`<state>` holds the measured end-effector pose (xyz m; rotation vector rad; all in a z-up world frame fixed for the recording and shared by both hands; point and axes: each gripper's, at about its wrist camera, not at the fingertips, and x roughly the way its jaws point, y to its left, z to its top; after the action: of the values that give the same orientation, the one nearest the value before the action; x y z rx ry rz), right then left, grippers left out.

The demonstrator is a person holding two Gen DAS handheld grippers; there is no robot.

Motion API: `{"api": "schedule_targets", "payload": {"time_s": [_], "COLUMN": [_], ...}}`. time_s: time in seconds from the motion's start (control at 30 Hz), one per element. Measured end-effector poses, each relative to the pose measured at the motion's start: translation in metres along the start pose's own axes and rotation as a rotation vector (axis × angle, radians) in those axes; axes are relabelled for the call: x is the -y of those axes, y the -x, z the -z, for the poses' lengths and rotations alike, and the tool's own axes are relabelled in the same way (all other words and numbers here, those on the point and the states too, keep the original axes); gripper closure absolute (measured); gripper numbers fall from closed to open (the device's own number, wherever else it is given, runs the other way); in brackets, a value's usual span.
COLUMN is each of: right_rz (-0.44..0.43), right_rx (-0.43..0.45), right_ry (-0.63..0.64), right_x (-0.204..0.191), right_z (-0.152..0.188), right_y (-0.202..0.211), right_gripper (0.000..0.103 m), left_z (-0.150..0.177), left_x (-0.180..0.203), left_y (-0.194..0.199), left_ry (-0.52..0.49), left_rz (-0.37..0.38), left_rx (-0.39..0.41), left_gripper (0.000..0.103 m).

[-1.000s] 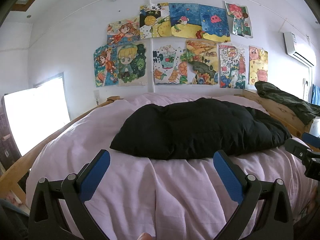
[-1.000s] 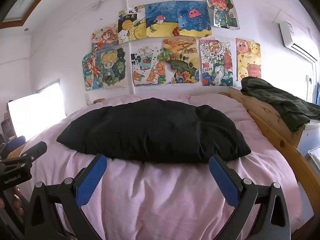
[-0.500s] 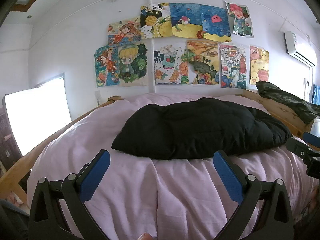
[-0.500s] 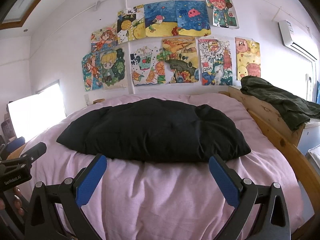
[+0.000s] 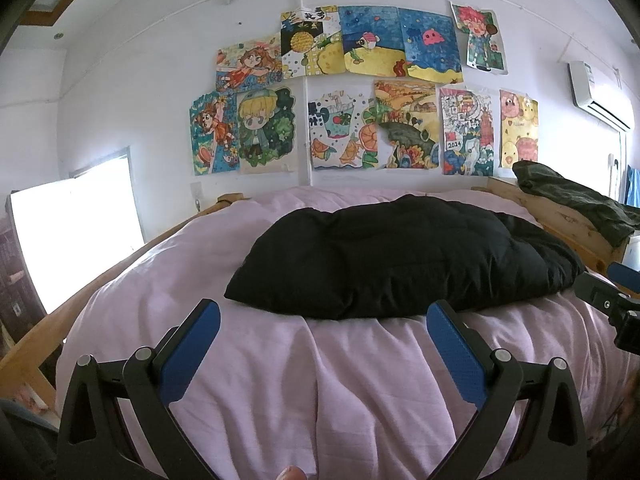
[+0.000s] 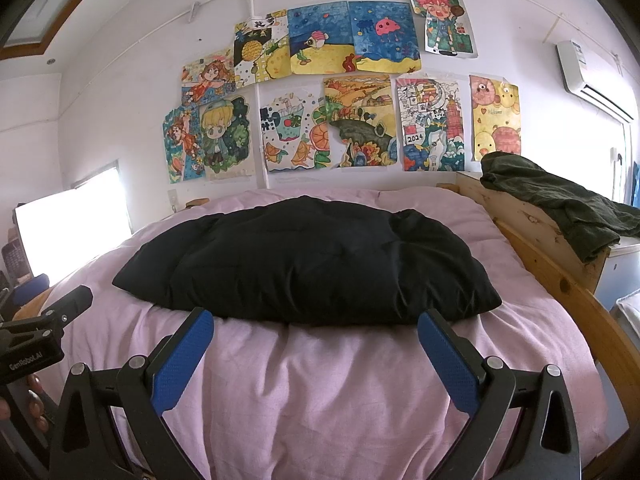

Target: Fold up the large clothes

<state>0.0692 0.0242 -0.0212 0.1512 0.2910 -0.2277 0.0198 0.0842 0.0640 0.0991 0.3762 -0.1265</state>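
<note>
A black padded garment [image 5: 400,258] lies bunched in a wide heap across the middle of a bed with a pink cover [image 5: 280,380]; it also shows in the right wrist view [image 6: 308,260]. My left gripper [image 5: 323,320] is open and empty, held above the pink cover just short of the garment's near edge. My right gripper [image 6: 314,326] is open and empty, also just short of that near edge. The right gripper's body shows at the right edge of the left wrist view [image 5: 612,300]. The left gripper's body shows at the left edge of the right wrist view [image 6: 36,340].
A wooden bed frame [image 6: 560,276] runs along the right side, with a dark green garment [image 6: 560,204] draped over its end. Children's drawings [image 5: 360,92] cover the wall behind the bed. A bright window [image 5: 72,236] is at the left. An air conditioner [image 6: 592,76] hangs upper right.
Both views have shifted very slightly; the garment sits a touch further right in the left wrist view. Both grippers stay open and nothing was grasped.
</note>
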Motion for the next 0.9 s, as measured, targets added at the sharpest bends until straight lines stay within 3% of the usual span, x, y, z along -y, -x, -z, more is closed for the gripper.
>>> {"api": "schedule_targets", "payload": {"time_s": [0.9], "right_rz": [0.002], "right_rx": [0.0], "right_ry": [-0.004], "right_x": [-0.001], "right_z": [0.0], "right_y": [0.0], "right_gripper": [0.0], "left_z": [0.0], "left_x": [-0.01], "left_y": [-0.002], "left_ry": [-0.009], "left_rz": [0.007], "left_rx": [0.001], "left_gripper": [0.001]}}
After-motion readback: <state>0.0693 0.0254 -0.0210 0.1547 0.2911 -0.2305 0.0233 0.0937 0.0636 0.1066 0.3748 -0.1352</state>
